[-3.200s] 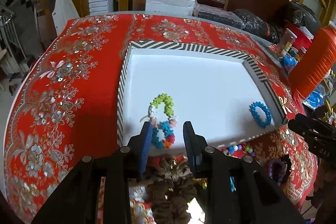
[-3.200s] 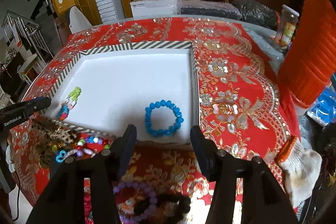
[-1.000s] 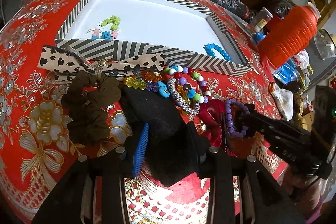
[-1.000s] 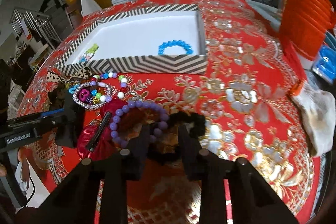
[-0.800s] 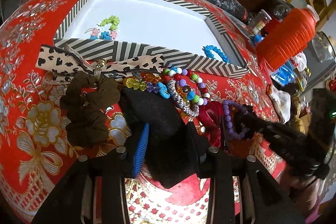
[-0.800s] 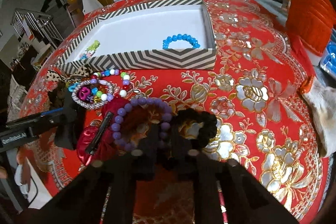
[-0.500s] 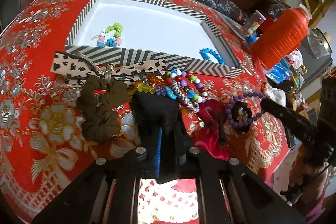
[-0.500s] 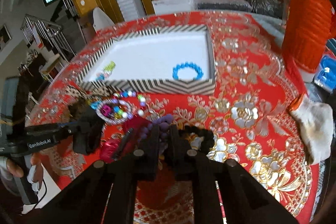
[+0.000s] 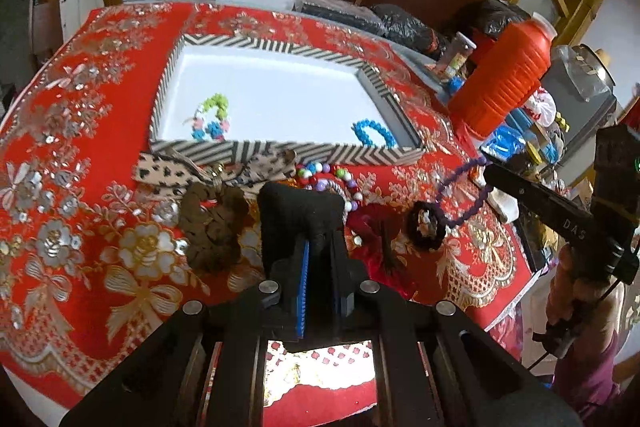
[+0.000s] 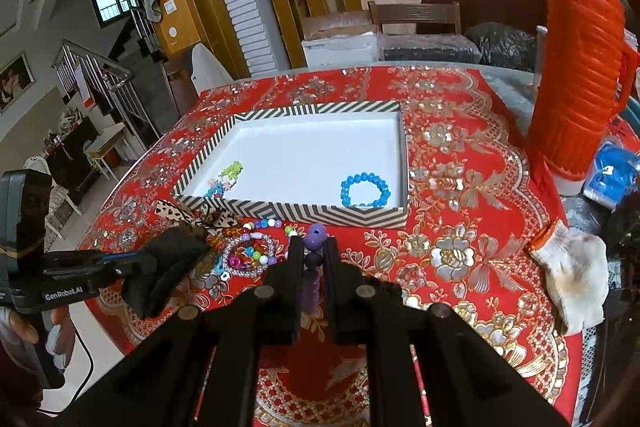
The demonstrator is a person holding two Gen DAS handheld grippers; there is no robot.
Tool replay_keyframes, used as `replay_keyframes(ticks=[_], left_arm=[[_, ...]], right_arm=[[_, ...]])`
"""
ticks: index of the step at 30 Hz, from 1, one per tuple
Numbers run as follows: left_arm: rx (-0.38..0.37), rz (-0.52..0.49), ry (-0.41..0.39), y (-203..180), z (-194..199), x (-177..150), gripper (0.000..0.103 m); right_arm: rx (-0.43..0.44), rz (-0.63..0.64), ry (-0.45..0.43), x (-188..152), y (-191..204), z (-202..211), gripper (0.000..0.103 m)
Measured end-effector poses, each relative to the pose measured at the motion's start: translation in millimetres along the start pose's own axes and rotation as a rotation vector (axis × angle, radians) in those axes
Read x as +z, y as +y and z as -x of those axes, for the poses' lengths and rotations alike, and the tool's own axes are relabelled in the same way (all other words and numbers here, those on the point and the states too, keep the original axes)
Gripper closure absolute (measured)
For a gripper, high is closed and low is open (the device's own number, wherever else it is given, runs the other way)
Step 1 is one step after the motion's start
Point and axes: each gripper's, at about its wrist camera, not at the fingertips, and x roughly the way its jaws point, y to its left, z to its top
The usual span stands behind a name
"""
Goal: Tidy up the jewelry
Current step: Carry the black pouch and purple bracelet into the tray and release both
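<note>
Two tools are present. The left tool (image 9: 318, 247) is clenched on one black scrunchie (image 9: 300, 211), held above the bench (image 9: 72, 187). The right tool (image 10: 313, 247) is clenched on one purple bead bracelet (image 10: 314, 235). The striped tray (image 10: 296, 214) holds two bracelets: one blue (image 10: 365, 190), one multicoloured (image 10: 226, 177). Only the left view shows the purple bracelet's hanging loop and one small black scrunchie (image 9: 426, 225) on the cloth below it.

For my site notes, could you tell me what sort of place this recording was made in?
Most likely a family home's dining area: a round table under a red floral tablecloth, a wooden chair behind it, a staircase railing and an orange thermos.
</note>
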Motion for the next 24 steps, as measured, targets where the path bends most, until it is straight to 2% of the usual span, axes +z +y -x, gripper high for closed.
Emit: replay_keyframes(ticks=[10, 24], left_arm=[[0.047, -0.023, -0.067, 0, 12, 26, 0.103], [0.147, -0.057, -0.098, 7, -8, 64, 0.103]], right_arm=[[-0.016, 0.018, -0.021, 13, 2, 4, 0.094], [-0.056, 0.045, 0.013, 34, 1, -19, 0.094]])
